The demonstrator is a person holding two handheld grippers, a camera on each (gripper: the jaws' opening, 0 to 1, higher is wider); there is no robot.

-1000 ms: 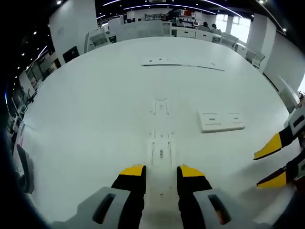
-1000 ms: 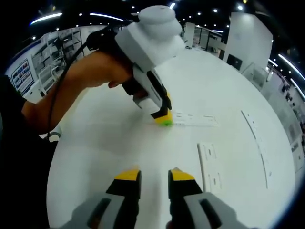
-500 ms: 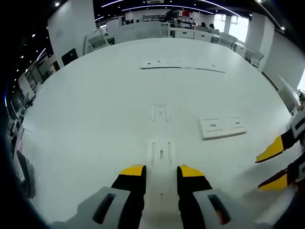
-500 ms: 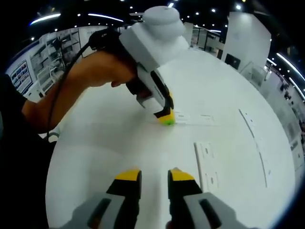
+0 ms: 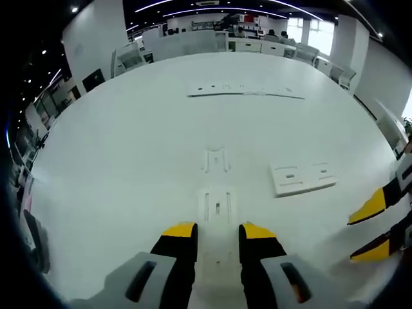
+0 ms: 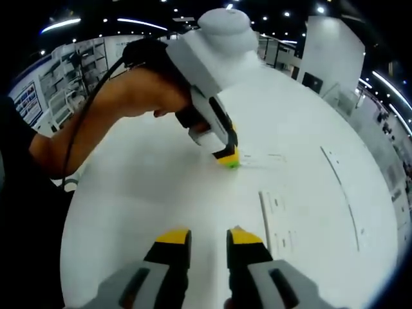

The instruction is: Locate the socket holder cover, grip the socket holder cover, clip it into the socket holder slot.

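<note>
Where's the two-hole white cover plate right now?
In the left gripper view, the cover plate lies flat on the white table, right of the left gripper and just beyond the right gripper's yellow tips.

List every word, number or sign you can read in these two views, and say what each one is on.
No text can be read.
White parts on the table, such as the plate and the long strip: slots and holes, no print.
Panels on the far shelves in the right gripper view: too small and blurred to read.
</note>
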